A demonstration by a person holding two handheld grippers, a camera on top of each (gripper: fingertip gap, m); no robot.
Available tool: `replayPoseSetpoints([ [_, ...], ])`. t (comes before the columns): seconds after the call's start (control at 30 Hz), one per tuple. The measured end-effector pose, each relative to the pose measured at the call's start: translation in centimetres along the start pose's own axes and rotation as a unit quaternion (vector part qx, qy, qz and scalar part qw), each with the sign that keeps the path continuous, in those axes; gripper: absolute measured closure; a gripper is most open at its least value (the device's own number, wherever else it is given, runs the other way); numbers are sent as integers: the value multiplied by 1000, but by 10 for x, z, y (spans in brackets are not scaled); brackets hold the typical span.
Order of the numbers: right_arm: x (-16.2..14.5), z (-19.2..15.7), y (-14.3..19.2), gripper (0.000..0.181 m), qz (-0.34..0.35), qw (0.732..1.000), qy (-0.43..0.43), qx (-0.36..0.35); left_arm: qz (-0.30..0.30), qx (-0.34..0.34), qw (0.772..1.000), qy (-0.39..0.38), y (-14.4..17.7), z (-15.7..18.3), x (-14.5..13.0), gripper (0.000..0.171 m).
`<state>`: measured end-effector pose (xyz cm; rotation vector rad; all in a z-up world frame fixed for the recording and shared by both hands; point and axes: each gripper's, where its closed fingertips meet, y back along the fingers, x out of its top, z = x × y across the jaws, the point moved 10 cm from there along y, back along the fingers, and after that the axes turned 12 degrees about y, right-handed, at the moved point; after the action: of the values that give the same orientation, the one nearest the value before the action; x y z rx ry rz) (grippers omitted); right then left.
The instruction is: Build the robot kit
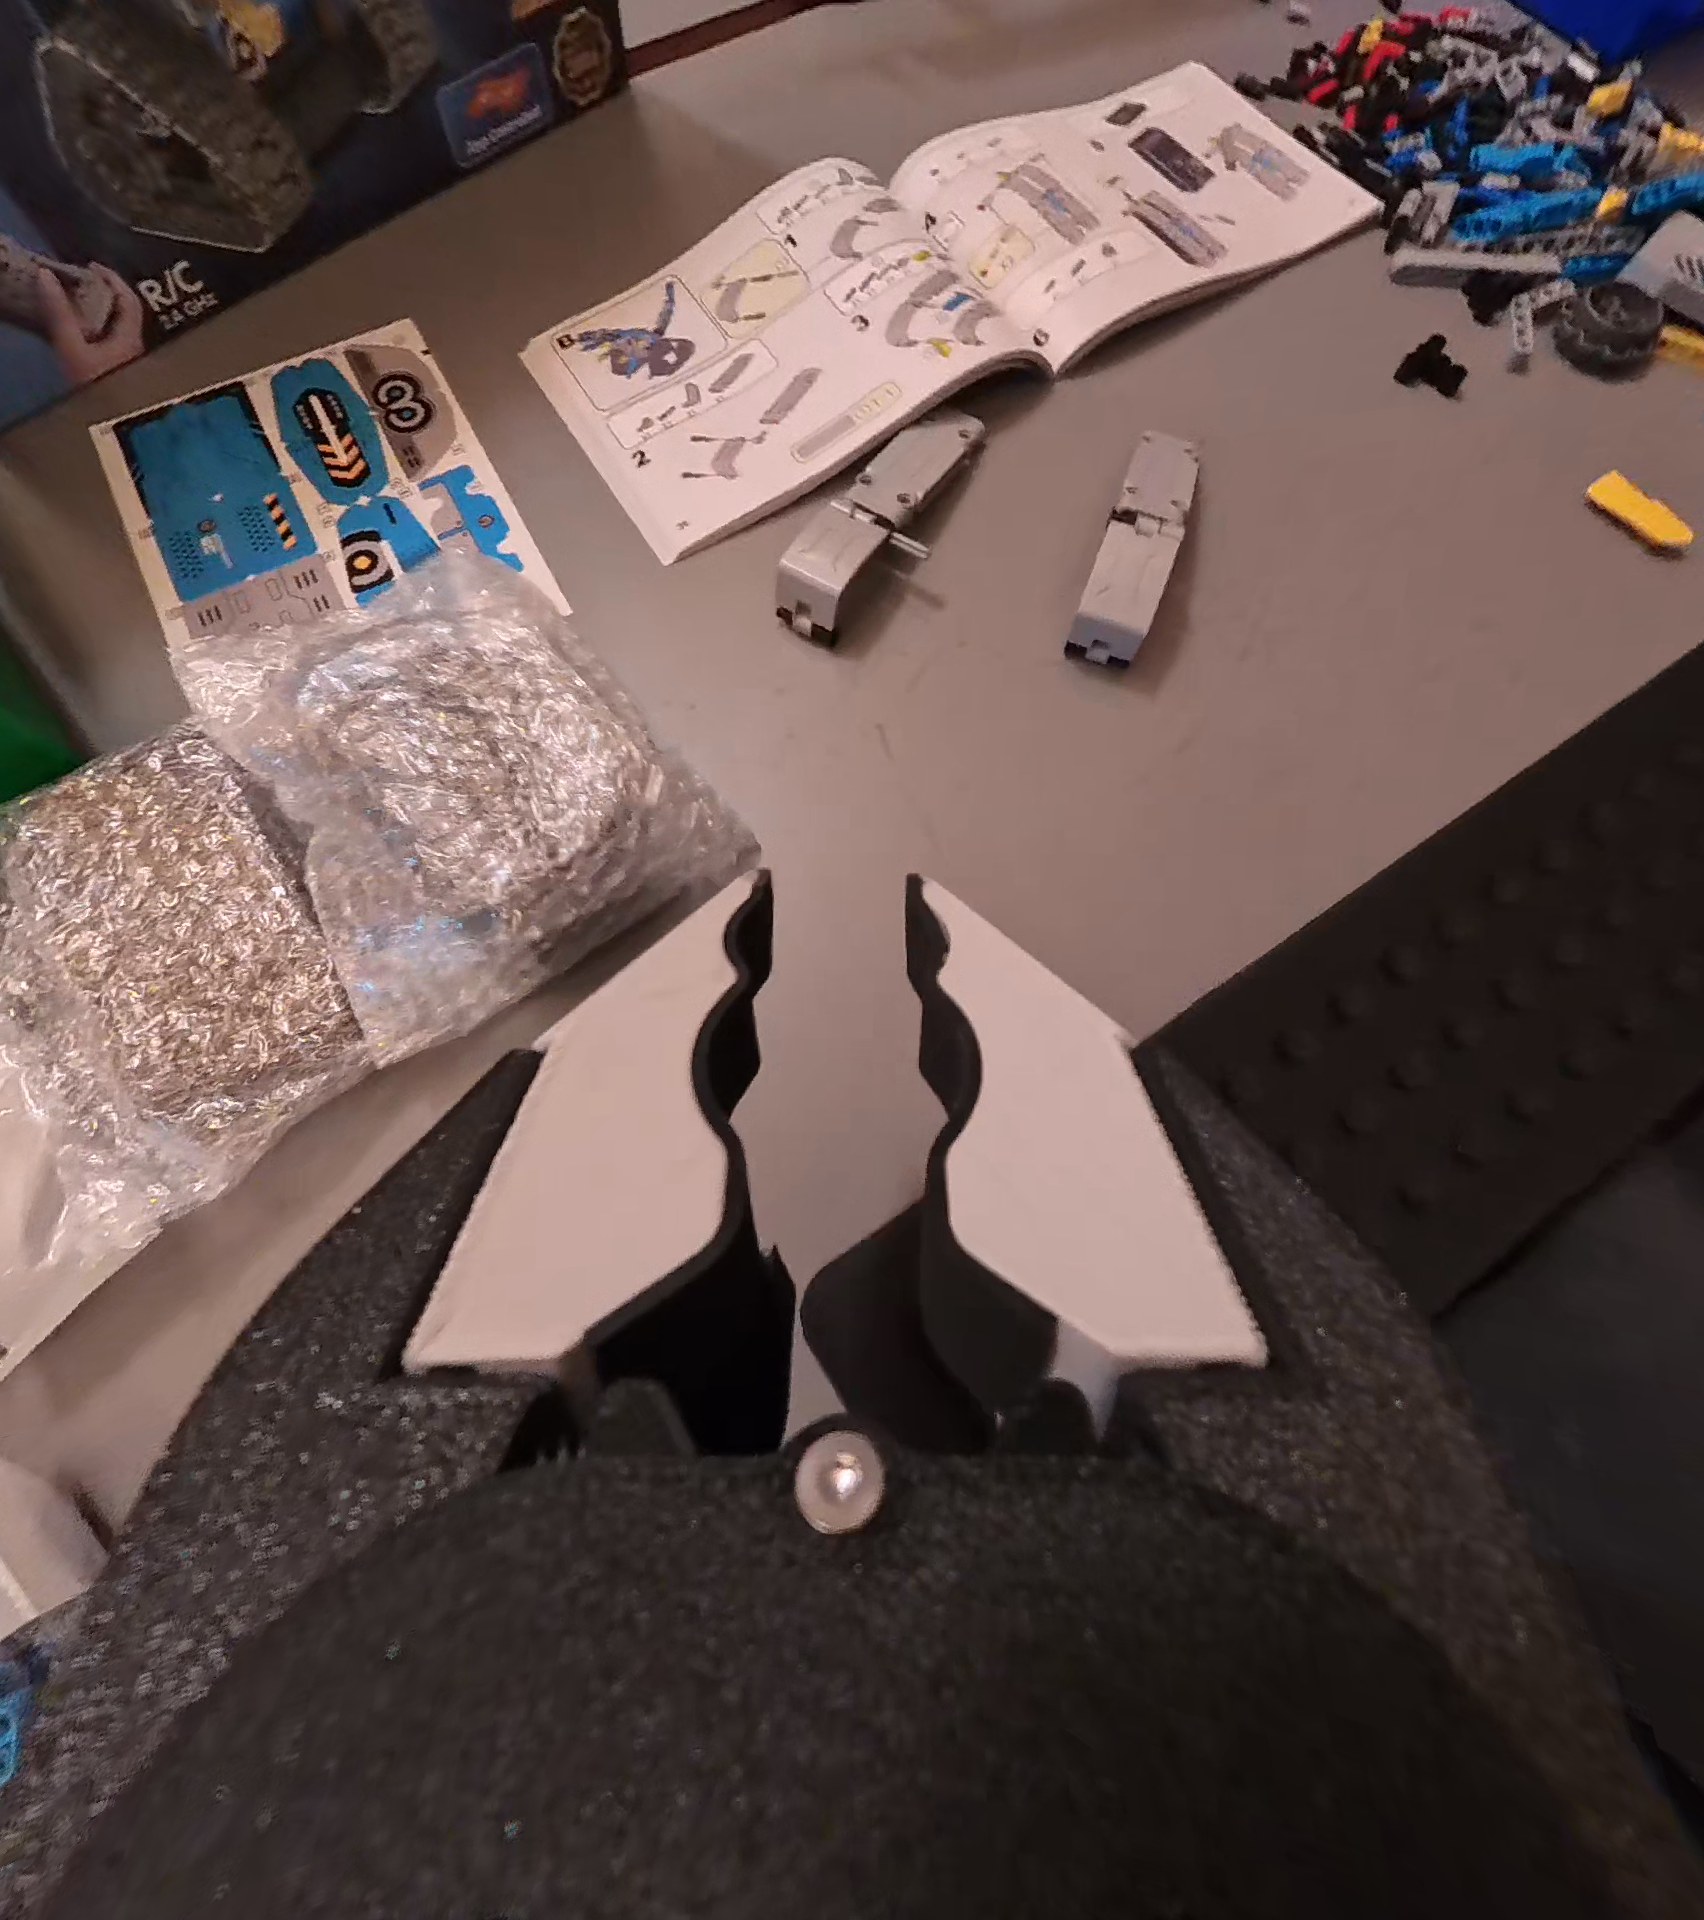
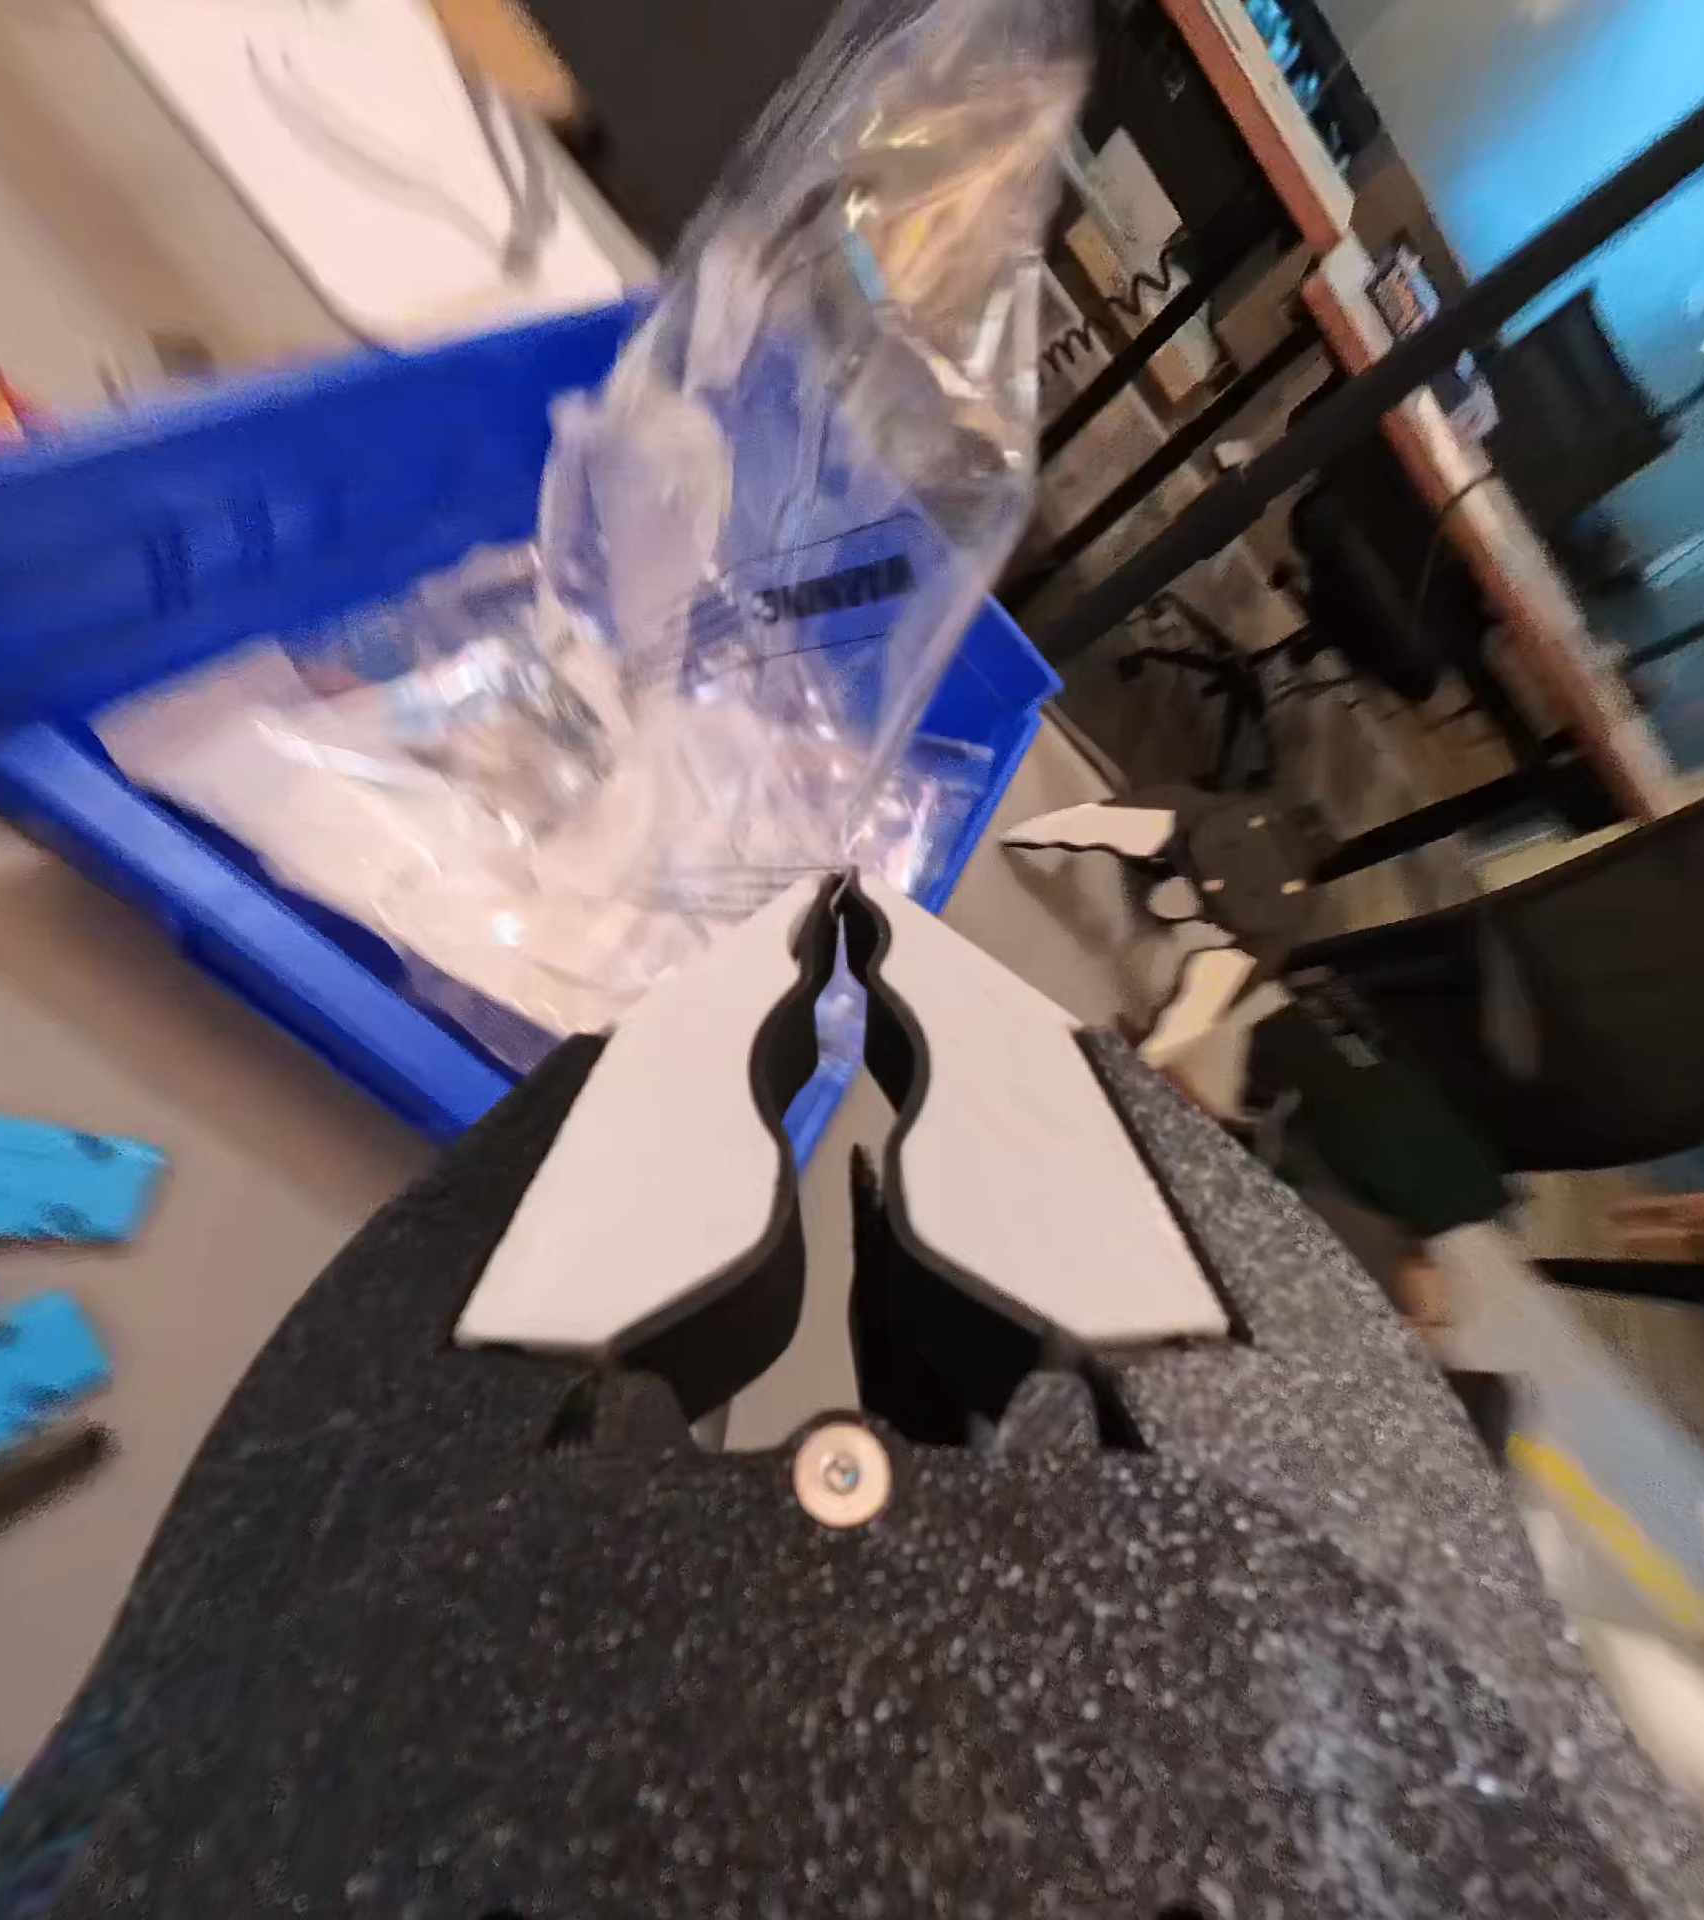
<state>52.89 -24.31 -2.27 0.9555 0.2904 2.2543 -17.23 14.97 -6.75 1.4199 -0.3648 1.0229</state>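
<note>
A: Right gripper (image 2: 843, 894): fingers pinching clear plastic bag (image 2: 806, 499) by one edge, above blue bin (image 2: 204, 540).
B: Likely light, limp, slippery. Left gripper (image 1: 832, 894): fingers spread, empty, over grey tabletop (image 1: 983, 748).

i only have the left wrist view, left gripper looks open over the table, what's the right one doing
Observer: The right gripper is shut on a clear plastic bag, pinched at the fingertips.
Operator: where is it
Observer: Lifted, with a blue bin behind it.
Operator: anything in the bin
Observer: More clear plastic bags lie inside; the blur hides their contents.
</note>
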Motion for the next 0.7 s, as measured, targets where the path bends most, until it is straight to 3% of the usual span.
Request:
replayPoseSetpoints([
  [0.07, 7, 14, 5, 181, 55, 985, -159, 41, 11, -9, 1000, 13, -3, -3, 6, 147],
  [0.13, 1, 29, 2, 181, 84, 939, -320, 98, 19, -26, 999, 22, -9, -5, 12, 147],
  [0.2, -10, 35, -5, 181, 129, 865, -458, 158, 24, -48, 998, 28, -16, -5, 17, 147],
  [0.27, -25, 31, -19, 181, 132, 766, -581, 239, 33, -70, 997, 30, -22, -5, 21, 147],
  [0.3, -36, 28, -25, 181, 107, 747, -618, 220, 36, -82, 995, 32, -24, -3, 22, 147],
  [0.43, -48, 10, -29, 181, 61, 745, -642, 169, 33, -96, 994, 43, -32, -4, 18, 147],
  [0.57, -35, -5, -20, 181, -2, 778, -612, 142, 26, -87, 995, 50, -32, -9, 13, 147],
  [0.7, -21, -11, -17, 176, -26, 792, -595, 133, 36, -90, 993, 66, -32, -15, 14, 147],
])
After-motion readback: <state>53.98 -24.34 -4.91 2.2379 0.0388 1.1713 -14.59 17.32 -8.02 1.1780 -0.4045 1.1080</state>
